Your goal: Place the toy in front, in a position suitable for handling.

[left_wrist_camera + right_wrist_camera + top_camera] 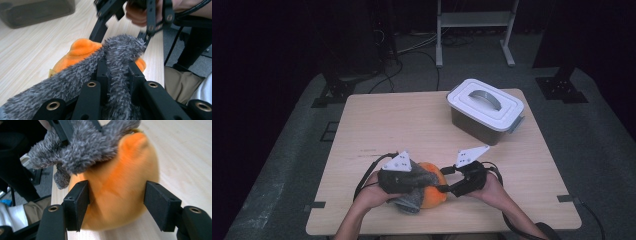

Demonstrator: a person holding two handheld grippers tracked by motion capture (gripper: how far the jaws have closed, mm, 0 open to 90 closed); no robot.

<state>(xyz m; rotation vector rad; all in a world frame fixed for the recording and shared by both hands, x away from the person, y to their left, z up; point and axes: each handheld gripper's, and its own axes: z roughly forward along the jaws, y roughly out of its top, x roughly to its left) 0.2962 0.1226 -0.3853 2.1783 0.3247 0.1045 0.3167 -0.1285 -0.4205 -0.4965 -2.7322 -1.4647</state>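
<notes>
— What are they working on down there?

— A soft toy, sitting near the six o'clock edge of the pale wood-grain table. It's a round, smooth orange plush ball with a shaggy grey fur piece draping over its top.

— Who's holding what?

— The left gripper is coming in from nine o'clock, its black jaws pinching together on a fold of that grey fur. The right gripper is reaching in from three o'clock; its square black pads are sitting on either side of the orange body, the right pad clearly off the fabric, so nothing is clamped.

— Anything else on the table?

— A boxy grey plastic container with a white lid and arched handle, well apart at one o'clock.
</notes>
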